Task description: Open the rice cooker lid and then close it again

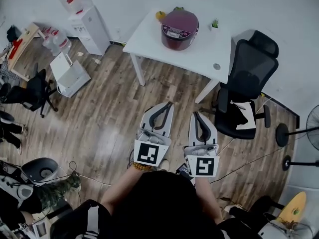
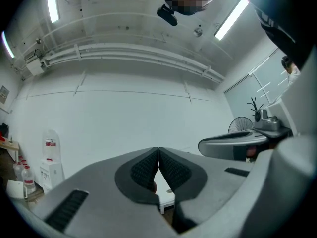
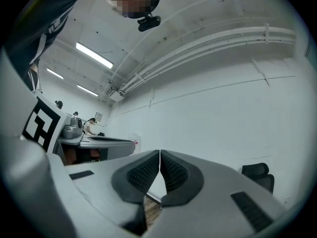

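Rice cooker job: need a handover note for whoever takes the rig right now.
Left gripper: shut, empty.
Right gripper: shut, empty, beside the left one; both are over the wood floor, short of the table, touching nothing.
Rice cooker: on the white table, lid down. A black office chair stands at the table's right end.
Done: nothing that shows; neither gripper is at the cooker.
Left: walk up to the table, open the lid, then close it again.
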Motion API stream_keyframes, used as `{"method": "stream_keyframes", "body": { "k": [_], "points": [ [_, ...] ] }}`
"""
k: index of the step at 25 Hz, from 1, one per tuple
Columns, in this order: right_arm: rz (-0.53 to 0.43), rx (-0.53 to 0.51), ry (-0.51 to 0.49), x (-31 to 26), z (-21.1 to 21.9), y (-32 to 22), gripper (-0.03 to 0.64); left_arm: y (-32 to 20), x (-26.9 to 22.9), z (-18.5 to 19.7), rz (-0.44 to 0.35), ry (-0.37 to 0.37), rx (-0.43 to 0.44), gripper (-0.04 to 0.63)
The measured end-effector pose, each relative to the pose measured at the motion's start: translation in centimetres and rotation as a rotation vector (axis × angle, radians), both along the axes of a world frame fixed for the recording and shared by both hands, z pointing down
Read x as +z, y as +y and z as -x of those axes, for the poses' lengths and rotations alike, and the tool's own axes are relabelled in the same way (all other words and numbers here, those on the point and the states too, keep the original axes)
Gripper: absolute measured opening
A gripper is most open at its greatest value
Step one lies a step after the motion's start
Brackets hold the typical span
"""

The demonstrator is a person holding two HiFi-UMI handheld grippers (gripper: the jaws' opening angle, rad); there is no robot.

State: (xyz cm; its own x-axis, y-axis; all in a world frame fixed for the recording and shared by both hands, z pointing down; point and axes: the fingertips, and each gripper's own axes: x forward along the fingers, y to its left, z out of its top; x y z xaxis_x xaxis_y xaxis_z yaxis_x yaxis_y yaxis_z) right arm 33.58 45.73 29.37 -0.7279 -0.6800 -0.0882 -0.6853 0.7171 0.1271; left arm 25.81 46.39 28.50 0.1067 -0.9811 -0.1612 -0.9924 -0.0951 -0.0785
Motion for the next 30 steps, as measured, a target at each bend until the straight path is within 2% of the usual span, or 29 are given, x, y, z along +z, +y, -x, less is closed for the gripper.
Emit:
{"method": "stream_keyframes", "body": {
  "k": [25, 30],
  "points": [
    [0.0, 0.045, 0.089, 0.7, 14.0, -9.3, 0.031, -10.1, 1.2, 14.2, -0.01, 0.105, 0.059, 0.026],
    [-0.004, 0.071, 0.085, 1.0, 16.0, -11.0, 0.031, -11.6, 1.9, 16.1, -0.003, 0.089, 0.081, 0.026]
  ]
}}
